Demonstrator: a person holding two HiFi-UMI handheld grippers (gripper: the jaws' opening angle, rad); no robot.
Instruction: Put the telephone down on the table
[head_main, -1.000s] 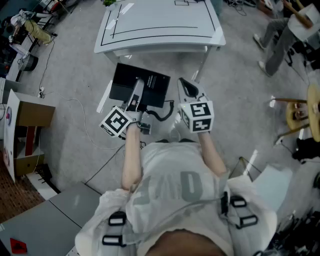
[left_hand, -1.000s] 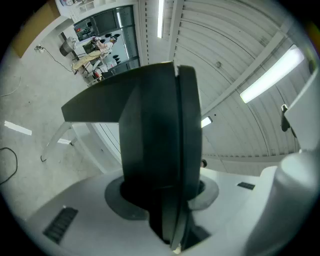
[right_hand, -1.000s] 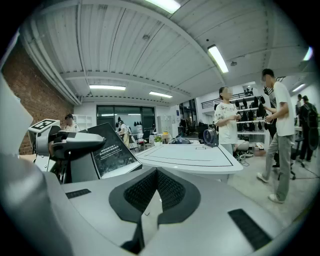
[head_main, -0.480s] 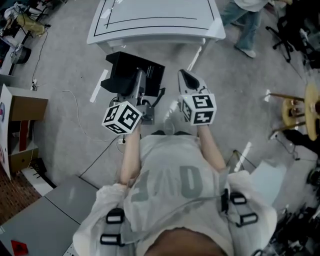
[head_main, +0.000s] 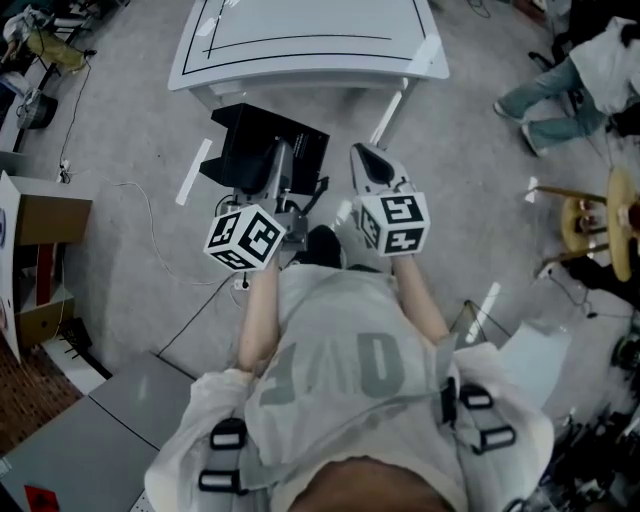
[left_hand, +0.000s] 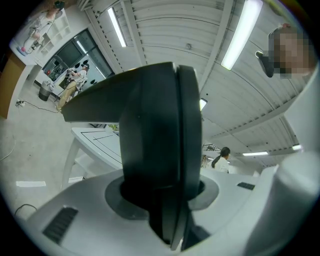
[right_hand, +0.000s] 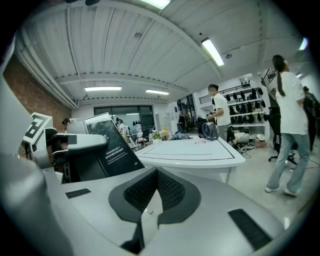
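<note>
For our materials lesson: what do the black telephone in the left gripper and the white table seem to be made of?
The telephone looks like dark plastic: smooth, with a dull sheen along its edges. The table has a hard white top, possibly laminate or painted board; glare at its corner suggests a glossy finish.

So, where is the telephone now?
Head view, left side: the telephone is held in the left gripper, above the floor, just short of the white table.
</note>
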